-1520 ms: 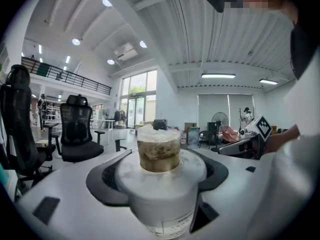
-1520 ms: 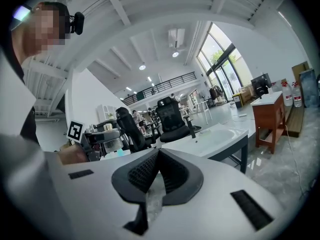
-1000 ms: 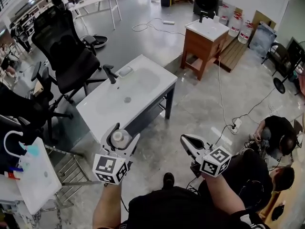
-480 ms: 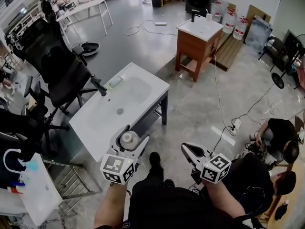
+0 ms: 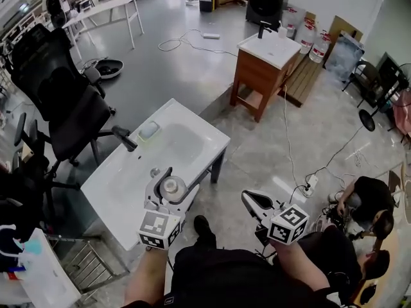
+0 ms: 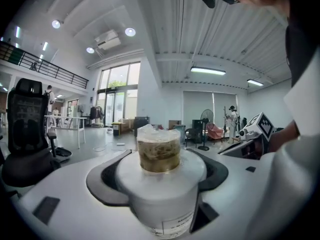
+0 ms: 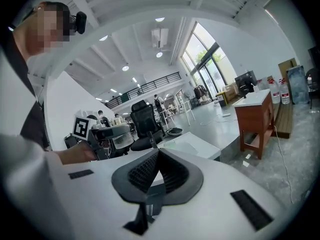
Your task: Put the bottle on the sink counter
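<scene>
White sink bench (image 5: 122,178) lies just ahead of the loaded jaws.
Left gripper (image 5: 171,186) clamps the bottle (image 6: 160,184) upright, over the bench's near edge; right gripper (image 5: 252,197), jaws together on nothing, is farther off.

left hand-held gripper (image 5: 178,179) | carried forward with the bottle (image 5: 171,187) clamped | now seen over the near edge of the sink surface (image 5: 122,178) | a second ago seen over the floor (image 5: 257,153), short of it
</scene>
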Demonstrator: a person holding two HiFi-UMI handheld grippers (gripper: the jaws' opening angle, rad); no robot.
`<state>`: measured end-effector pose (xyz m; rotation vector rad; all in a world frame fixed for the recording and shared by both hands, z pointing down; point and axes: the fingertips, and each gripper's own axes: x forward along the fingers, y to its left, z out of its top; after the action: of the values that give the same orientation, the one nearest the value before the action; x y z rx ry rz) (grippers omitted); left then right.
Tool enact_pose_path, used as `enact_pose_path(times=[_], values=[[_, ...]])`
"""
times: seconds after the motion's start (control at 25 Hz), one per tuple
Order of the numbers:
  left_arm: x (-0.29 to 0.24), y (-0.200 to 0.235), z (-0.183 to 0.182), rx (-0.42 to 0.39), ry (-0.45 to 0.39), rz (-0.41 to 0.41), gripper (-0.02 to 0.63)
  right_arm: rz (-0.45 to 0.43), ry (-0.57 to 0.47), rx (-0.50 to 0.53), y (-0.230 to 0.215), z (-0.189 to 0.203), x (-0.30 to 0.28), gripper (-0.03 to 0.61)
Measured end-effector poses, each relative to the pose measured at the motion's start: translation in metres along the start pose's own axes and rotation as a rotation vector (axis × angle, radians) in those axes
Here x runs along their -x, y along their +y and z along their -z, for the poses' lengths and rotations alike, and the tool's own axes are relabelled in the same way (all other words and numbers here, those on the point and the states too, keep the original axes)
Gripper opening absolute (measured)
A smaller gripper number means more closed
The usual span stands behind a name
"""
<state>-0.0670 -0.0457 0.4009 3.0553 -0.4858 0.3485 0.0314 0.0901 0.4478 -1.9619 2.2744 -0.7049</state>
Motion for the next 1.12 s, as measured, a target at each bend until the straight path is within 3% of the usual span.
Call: enact_pose_path(times=[0.48,0.76,0.96,1.12], values=[[-0.062,0.111,-0.015,0.023,-0.026,-0.027,0.351,-0.102,0.080,0.104,-0.014,-0.078,-0.149,0.014],[-0.086,0.137,-0.016,0.058,-0.018,-0.071,0.351,-0.145,0.114,0.102,-0.041,-0.094,-0.191,0.014],[-0.120,0.159,-0.017,0.063,-0.002,-0.141,0.351,-0.226,0.123,0.101,-0.073,-0.111,-0.225,0.014],[-0.157,0.170,-0.024,0.069,0.008,-0.241,0.351,-0.316,0.153,0.101,-0.116,-0.124,-0.246,0.014]])
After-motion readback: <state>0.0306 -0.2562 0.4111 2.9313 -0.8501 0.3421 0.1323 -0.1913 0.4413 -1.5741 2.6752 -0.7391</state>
